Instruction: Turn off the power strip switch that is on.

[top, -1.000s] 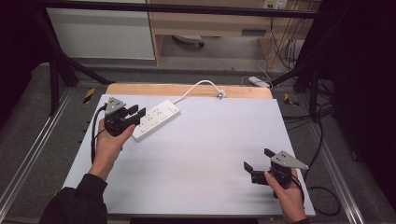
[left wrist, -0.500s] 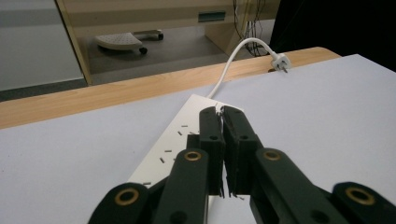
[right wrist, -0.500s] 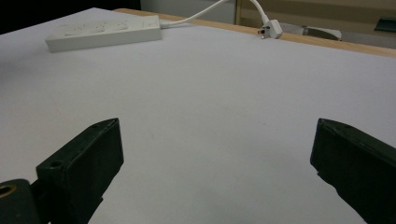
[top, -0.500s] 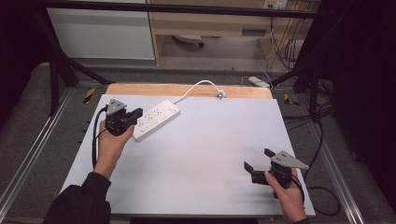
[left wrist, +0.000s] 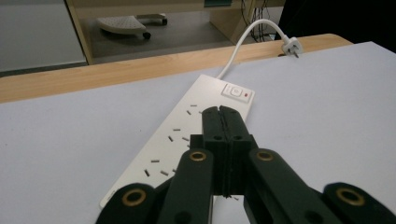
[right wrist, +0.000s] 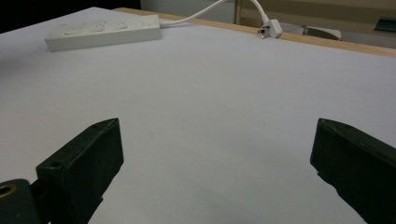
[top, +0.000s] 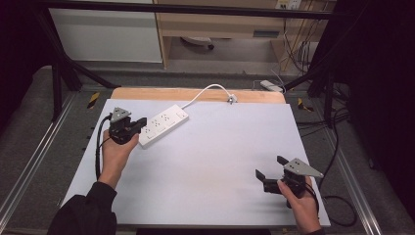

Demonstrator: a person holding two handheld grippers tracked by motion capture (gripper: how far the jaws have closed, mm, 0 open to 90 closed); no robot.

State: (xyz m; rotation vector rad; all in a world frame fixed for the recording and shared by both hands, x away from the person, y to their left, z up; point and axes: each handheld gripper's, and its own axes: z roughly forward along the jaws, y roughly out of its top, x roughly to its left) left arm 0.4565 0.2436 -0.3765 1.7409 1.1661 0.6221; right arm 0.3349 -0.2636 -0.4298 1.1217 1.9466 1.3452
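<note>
Near the far left corner of the desk [top: 205, 161] lies my power strip [top: 163, 125], its white cord [top: 204, 91] curling to a plug [top: 232, 99] at the far edge. It looks rigid, light and smooth, so I'd grip across its narrow sides. My left hand-held gripper [left wrist: 219, 110] hovers clenched over its near end; my right hand-held gripper [top: 266, 172] waits released by the near right corner.

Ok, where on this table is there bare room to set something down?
The broad middle of the white tabletop is bare, between the power strip at the far left and the right gripper at the near right. The far-left corner is crowded: left gripper, strip, cord and plug.
</note>
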